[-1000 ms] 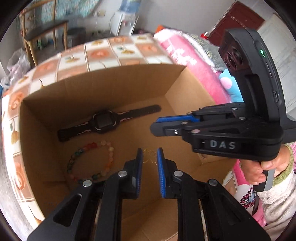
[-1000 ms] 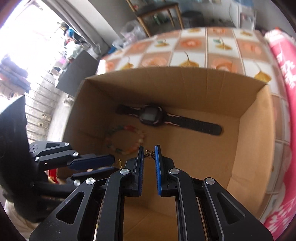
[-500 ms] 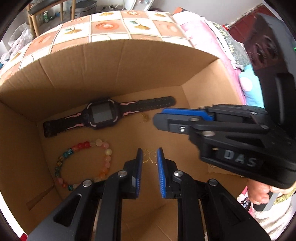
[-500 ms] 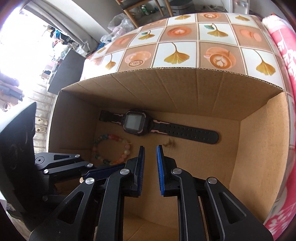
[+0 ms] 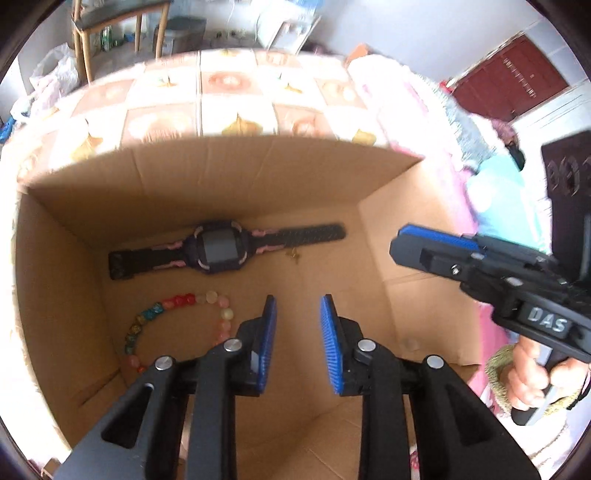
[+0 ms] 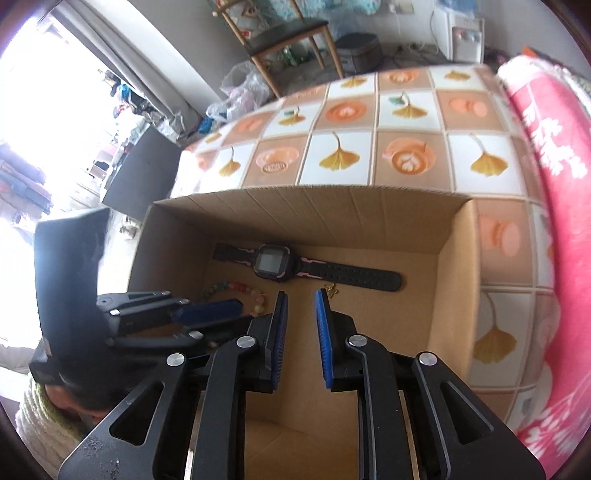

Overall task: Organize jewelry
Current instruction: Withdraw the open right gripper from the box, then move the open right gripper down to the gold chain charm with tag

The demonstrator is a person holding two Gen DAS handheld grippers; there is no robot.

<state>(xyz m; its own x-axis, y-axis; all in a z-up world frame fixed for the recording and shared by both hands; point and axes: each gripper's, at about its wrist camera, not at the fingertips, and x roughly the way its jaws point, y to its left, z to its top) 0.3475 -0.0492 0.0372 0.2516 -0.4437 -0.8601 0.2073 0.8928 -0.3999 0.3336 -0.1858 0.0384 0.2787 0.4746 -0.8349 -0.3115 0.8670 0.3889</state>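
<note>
An open cardboard box [image 5: 240, 177] [image 6: 314, 218] holds a black and pink watch [image 5: 218, 253] [image 6: 273, 264] along its far wall. A bracelet of coloured beads [image 5: 173, 321] [image 6: 229, 288] lies in front of the watch. A small gold earring [image 5: 294, 254] [image 6: 330, 290] rests on the floor by the strap. My left gripper [image 5: 298, 299] [image 6: 221, 321] hangs over the box floor with its jaws opening and nothing between them. My right gripper [image 6: 301, 295] [image 5: 397, 245] hangs above the box beside it, jaws also opening and empty. The bracelet is partly hidden behind the left fingers in the right wrist view.
The box stands on a table with a tiled leaf and coffee-cup cloth [image 5: 229, 110] [image 6: 340, 155]. A pink blanket [image 6: 546, 147] lies to the right of it. A wooden chair [image 6: 284, 33] and bags stand on the floor beyond the table.
Both pairs of jaws have widened. The gold earring pinched in the left pads is gone from between them. The right one's earring fell to the box floor by the strap, and the right gripper drew back.
</note>
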